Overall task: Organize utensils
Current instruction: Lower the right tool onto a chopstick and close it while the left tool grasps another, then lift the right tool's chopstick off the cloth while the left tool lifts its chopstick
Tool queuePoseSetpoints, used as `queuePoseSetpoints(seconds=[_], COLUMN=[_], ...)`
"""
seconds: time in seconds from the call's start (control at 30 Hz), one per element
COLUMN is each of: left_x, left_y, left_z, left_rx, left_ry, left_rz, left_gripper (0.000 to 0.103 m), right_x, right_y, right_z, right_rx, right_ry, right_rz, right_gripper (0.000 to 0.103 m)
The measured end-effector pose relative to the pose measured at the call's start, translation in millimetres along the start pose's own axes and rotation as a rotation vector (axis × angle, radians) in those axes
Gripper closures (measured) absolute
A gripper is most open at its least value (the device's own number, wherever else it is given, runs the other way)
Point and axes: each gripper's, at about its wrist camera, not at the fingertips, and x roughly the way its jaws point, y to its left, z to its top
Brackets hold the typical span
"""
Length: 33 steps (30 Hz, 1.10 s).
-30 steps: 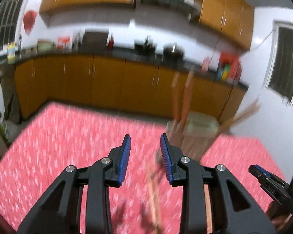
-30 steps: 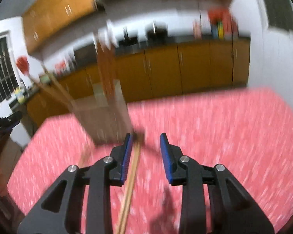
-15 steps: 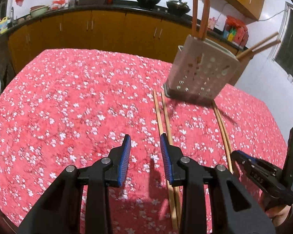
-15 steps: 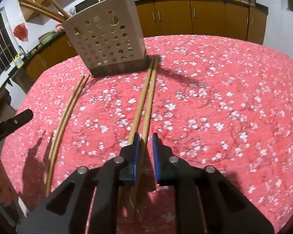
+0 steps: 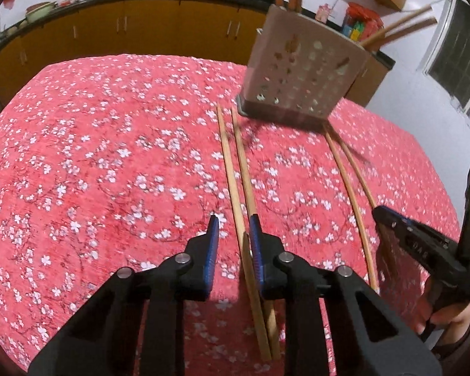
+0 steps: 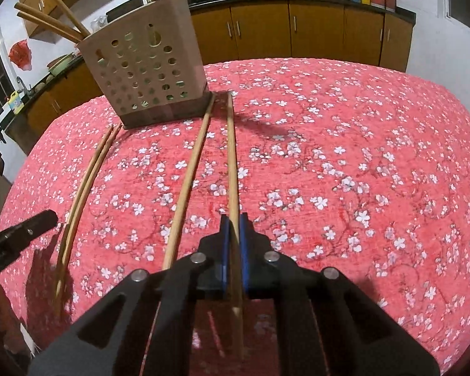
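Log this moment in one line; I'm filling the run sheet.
right gripper: shut on chopstick | left gripper: closing, other chopstick between jaws | holder: upright on tablecloth

Red tablecloth [image 6: 360, 156] with white blossoms, tan chopsticks [image 6: 188, 172], beige holder [image 6: 141, 62], orange-brown cabinets [image 6: 297, 31].

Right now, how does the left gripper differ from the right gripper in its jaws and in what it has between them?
The left gripper has a visible gap and its jaws are closing around two chopsticks lying on the tablecloth; the right gripper is shut on a single chopstick. The left pads do not yet press; the right pads clamp the stick. Both point down toward the perforated holder.
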Motion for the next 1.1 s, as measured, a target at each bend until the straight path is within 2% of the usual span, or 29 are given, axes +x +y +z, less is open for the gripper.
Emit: queuePoseSetpoints(seconds=[0.17, 0.33, 0.43, 0.5, 0.57, 0.83, 1.1], left_x=[11.3, 12.7, 12.1, 11.7, 13.1, 29.6, 32.7], left_y=[-7.1, -11.6, -14.9, -17.6, -17.3, 21.5, 39.4], left_z=[-6.7, -9.5, -12.4, -14.3, -12.8, 22.6, 29.6], left_rx=[0.043, 0.077, 0.091, 0.116, 0.131, 0.070, 0.050], left_ry=[0.039, 0.031, 0.025, 0.018, 0.017, 0.008, -0.040], left_rz=[0.020, 0.049, 0.068, 0.096, 0.109, 0.195, 0.179], left_gripper=[0.087, 0.088, 0.089, 0.094, 0.094, 0.095, 0.094], right_x=[-1.3, -0.9, -1.9, -3.9, -4.8, 5.9, 15.3], right_y=[-0.4, -0.5, 0.7, 2.5, 4.3, -14.8, -23.7], right_z=[-0.4, 0.1, -1.3, -3.7, -4.7, 16.7, 25.8], right_rx=[0.000, 0.000, -0.006, -0.016, -0.033, 0.024, 0.036], right_ry=[-0.001, 0.000, 0.001, -0.001, -0.007, -0.012, -0.036], right_rz=[0.001, 0.002, 0.008, 0.006, -0.004, -0.033, -0.049], right_gripper=[0.095, 0.095, 0.091, 0.091, 0.093, 0.095, 0.095])
